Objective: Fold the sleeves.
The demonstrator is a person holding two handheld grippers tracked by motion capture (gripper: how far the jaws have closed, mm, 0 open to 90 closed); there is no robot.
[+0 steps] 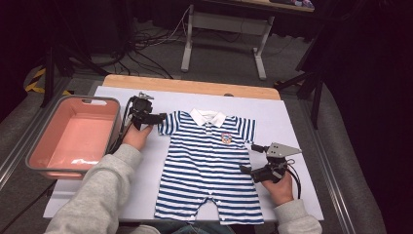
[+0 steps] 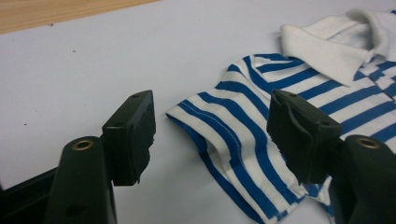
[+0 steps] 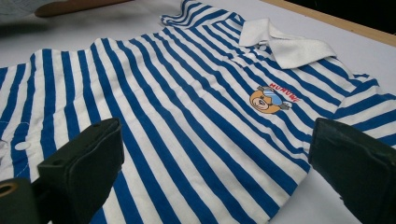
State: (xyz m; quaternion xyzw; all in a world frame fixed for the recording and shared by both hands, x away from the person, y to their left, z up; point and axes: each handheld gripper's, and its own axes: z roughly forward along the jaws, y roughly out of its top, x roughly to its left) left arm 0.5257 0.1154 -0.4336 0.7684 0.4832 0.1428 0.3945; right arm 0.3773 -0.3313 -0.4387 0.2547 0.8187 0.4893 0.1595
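Note:
A blue-and-white striped baby romper (image 1: 207, 165) with a white collar and a small bear badge lies flat on the white sheet (image 1: 277, 117). My left gripper (image 1: 155, 118) is at the romper's left sleeve. In the left gripper view, its jaws (image 2: 212, 135) stand apart low over the sheet, and the sleeve's hem (image 2: 233, 144) lies between them, untouched by the pads. My right gripper (image 1: 249, 158) rests at the romper's right side edge. In the right gripper view it is open wide (image 3: 215, 168), with the striped cloth (image 3: 187, 107) spread in front of it.
A pink basin (image 1: 87, 99) with a grey rim stands at the table's left edge, beside the left hand. A strip of bare wood (image 1: 190, 87) runs along the table's far edge. Beyond the table are the floor, cables and another table's legs.

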